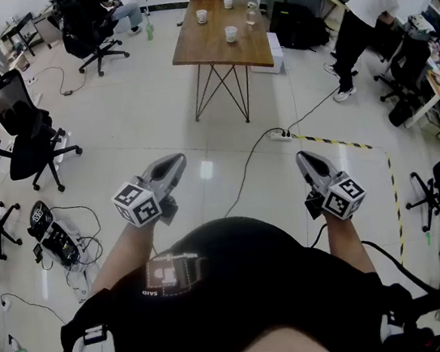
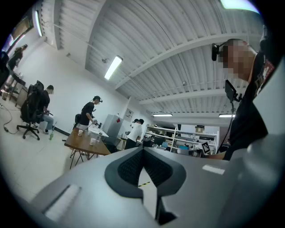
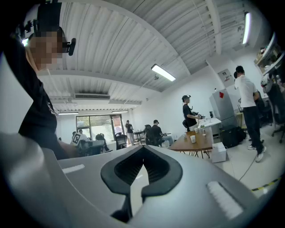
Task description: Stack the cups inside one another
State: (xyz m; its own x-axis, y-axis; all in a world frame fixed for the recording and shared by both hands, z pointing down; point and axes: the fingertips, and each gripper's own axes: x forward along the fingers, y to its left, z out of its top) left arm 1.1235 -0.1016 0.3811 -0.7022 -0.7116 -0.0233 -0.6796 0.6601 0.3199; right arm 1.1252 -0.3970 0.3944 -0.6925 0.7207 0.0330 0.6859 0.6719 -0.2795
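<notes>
In a big room, the cups (image 1: 231, 34) are set on a wooden tabletop (image 1: 201, 47) far ahead. The left gripper (image 1: 175, 163) and the right gripper (image 1: 307, 158) are held shut and empty. The tabletop should be reached first, then one gripper opened wide for a cup.

Left gripper (image 1: 171, 168) and right gripper (image 1: 308, 159) held level, apart; both jaws closed, empty.
</notes>
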